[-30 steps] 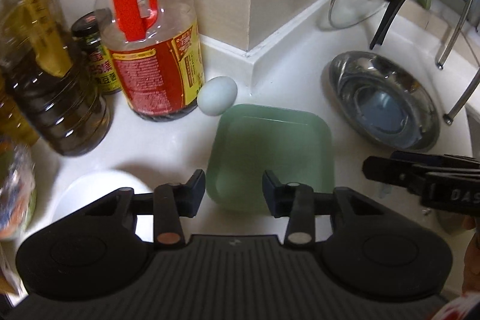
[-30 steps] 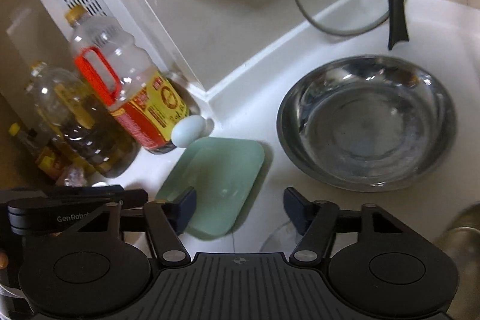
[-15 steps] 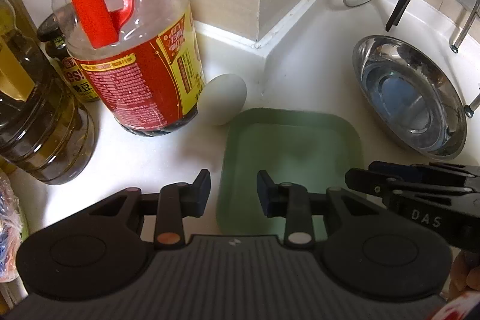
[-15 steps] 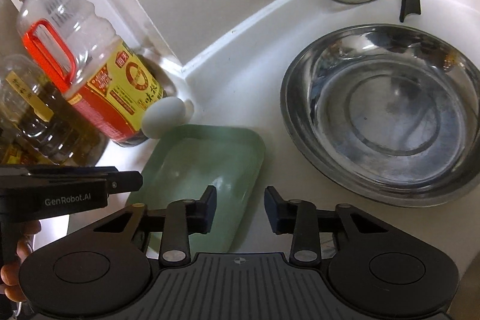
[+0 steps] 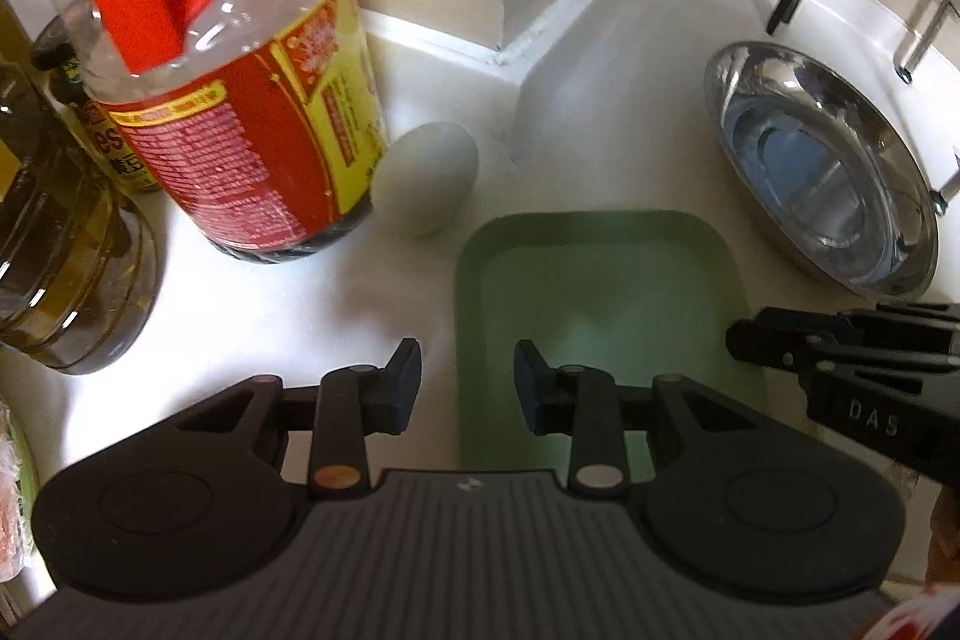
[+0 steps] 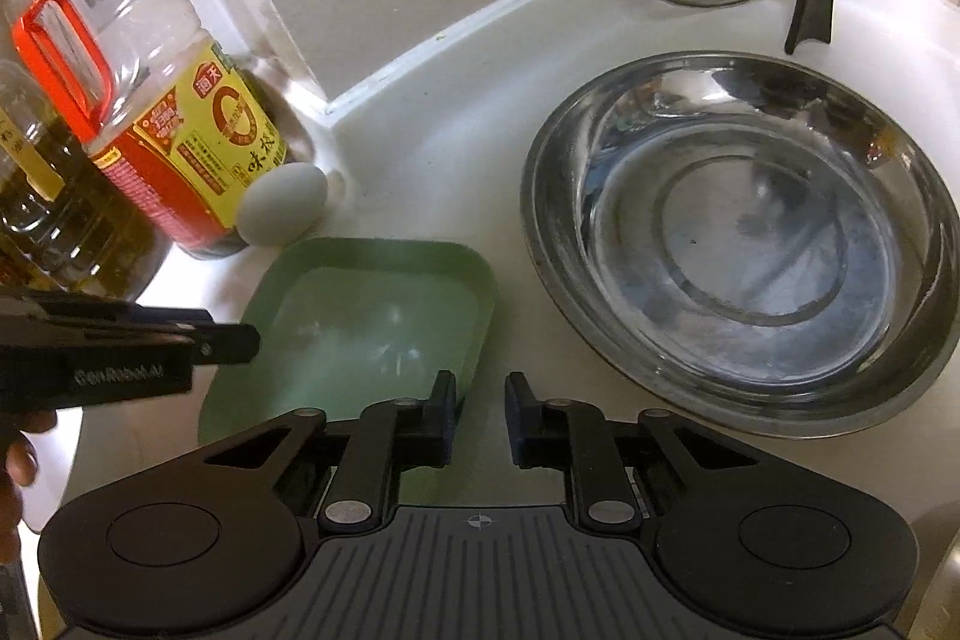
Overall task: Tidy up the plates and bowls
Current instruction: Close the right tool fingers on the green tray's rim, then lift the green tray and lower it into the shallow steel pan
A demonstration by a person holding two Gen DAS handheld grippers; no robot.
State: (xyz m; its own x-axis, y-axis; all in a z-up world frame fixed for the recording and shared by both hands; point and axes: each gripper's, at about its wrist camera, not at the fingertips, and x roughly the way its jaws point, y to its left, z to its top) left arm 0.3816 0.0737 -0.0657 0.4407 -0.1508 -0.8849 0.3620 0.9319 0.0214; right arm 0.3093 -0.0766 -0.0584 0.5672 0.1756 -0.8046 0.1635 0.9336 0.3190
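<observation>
The left gripper point(image 5: 465, 379) is shown with its jaws narrowly apart astride the left rim of a pale green, square, shallow plastic plate point(image 5: 600, 292), while the right gripper point(image 6: 478, 409) is set over the plate's opposite near edge. Both pairs of jaws have just been closing, the right more markedly. A thin gap is seen at each, so the rim lies between the pads but is not yet judged to be pinched. The plate is lying flat on the white countertop point(image 5: 270, 310). A pale blue-green egg point(image 5: 426, 178) is just beyond its far left corner, resting against a clear soy-sauce bottle with a red handle point(image 5: 240, 100). A wide stainless-steel bowl point(image 6: 750, 244) is beside the plate to the right. For a clean lift, both rims are best clamped fully before any raising. The plate should then be kept level and drawn away from the egg, which could be nudged into a roll.
</observation>
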